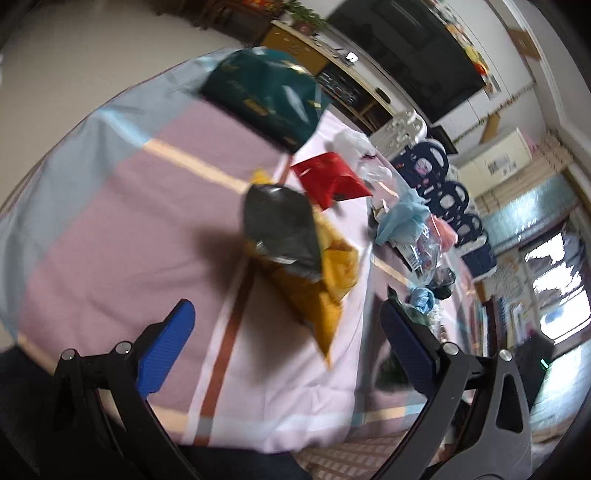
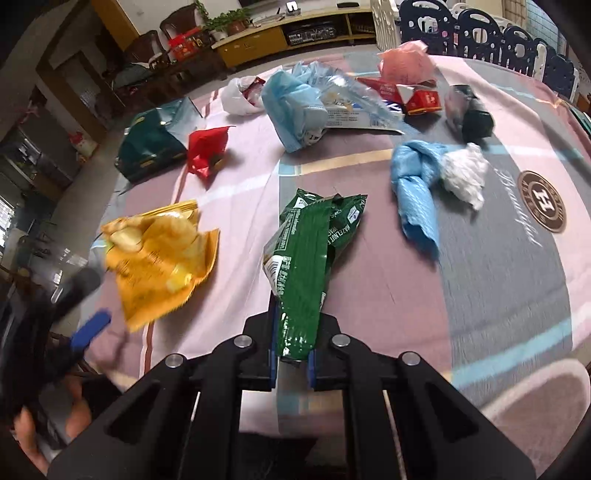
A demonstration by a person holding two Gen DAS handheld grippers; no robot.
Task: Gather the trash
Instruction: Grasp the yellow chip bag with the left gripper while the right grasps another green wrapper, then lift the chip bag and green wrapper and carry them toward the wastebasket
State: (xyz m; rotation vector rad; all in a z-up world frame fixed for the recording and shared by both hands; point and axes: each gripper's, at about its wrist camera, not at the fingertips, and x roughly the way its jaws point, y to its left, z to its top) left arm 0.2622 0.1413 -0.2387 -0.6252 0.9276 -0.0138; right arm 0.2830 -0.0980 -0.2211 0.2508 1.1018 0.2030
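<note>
My right gripper point(image 2: 291, 314) is shut on a green hazelnut wafer wrapper point(image 2: 308, 251) and holds it over the cloth-covered table point(image 2: 369, 295). My left gripper point(image 1: 284, 325) is open and empty, its blue pads point(image 1: 166, 347) spread wide just short of a yellow chip bag point(image 1: 325, 280), which also shows in the right wrist view point(image 2: 159, 254). The left gripper's blue finger point(image 2: 90, 328) shows at the left edge of the right wrist view, next to that bag. The left wrist view is blurred.
On the table lie a red wrapper point(image 2: 207, 151), a dark green bag point(image 2: 151, 146), blue face masks point(image 2: 295, 107), a blue cloth point(image 2: 413, 184), white tissue point(image 2: 463, 173), a pink bag point(image 2: 406, 62), red packets point(image 2: 417, 98) and a white bag point(image 2: 238, 94). Navy fence panels point(image 2: 480, 33) stand behind.
</note>
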